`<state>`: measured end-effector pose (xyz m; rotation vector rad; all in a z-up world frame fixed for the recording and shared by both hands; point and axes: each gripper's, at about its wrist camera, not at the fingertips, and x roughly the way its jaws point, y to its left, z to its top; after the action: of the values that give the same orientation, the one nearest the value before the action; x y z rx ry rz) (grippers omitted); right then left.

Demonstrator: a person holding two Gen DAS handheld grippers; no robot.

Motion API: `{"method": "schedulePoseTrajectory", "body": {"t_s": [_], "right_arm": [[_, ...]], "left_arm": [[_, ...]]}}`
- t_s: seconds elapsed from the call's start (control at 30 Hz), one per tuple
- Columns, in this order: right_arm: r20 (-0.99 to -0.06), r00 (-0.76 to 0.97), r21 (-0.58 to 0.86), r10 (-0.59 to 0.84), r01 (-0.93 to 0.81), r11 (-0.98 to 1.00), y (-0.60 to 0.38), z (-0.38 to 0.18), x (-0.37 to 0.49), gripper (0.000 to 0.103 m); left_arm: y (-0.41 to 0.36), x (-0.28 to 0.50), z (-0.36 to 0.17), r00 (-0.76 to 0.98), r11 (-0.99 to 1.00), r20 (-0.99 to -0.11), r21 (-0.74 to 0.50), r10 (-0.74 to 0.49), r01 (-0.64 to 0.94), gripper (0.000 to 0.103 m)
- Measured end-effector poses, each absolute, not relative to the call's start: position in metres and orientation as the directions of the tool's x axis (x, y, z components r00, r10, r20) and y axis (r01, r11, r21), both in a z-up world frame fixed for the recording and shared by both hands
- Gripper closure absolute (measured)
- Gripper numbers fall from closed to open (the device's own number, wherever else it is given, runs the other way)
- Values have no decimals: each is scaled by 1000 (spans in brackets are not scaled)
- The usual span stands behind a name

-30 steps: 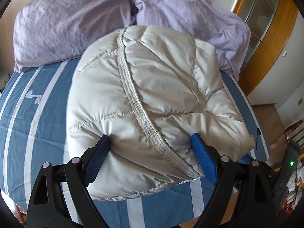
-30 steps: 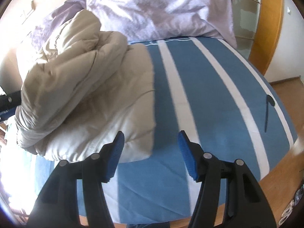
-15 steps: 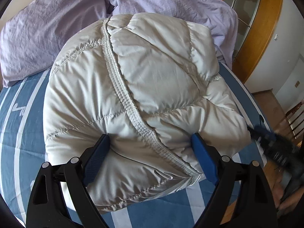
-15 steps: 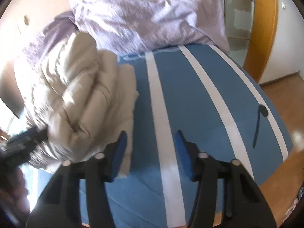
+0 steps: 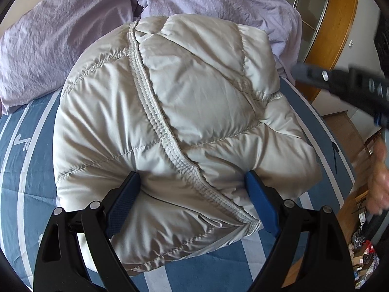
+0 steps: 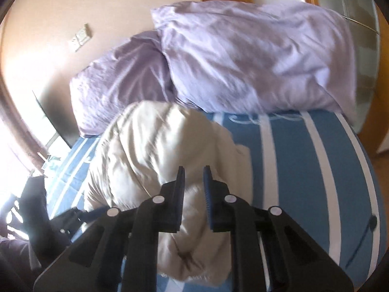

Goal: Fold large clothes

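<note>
Two claws work one folded cream puffer jacket [image 5: 175, 126] lying on the striped bed [image 5: 22, 170] below the lilac pillows [image 5: 60, 41]. The left claw [image 5: 192, 194] stands wide, its blue pads pressed into the bundle's near edge, pinning it; best it keep that steady squeeze so the puffy layers cannot spring apart. The right claw [image 6: 193, 177] has just been closing, its jaws now narrow with nothing between them. A second ago it hung low by the bundle's edge; now it rides above the jacket, looking down.
</note>
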<state>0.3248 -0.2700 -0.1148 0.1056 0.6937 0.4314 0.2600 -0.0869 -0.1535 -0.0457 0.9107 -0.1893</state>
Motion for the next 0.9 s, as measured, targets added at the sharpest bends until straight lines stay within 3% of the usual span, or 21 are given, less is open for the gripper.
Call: {"method": "schedulePoseTrajectory", "body": {"t_s": [0.27,0.4,0.57,0.9], "right_arm": [[-567,656,217,498,-464,859,-259,-105,343,98],[-513,653,231,557,-520,822,-257,-100,338,99],[-616,643,120,454,-493,862,-238,-122,353,101],[-699,596,162,395,-405,900,-251,-170,367,102]], "left_arm": [[-88,258,-154,602,984,-778,-116,-177,139,15],[-88,258,-154,602,984,-779,-113,-175,140,15],[-89,258,-154,602,985,-781,-107,-167,134,15],[-89,259,-154,599,985,-784,-104,-164,134,15]]}}
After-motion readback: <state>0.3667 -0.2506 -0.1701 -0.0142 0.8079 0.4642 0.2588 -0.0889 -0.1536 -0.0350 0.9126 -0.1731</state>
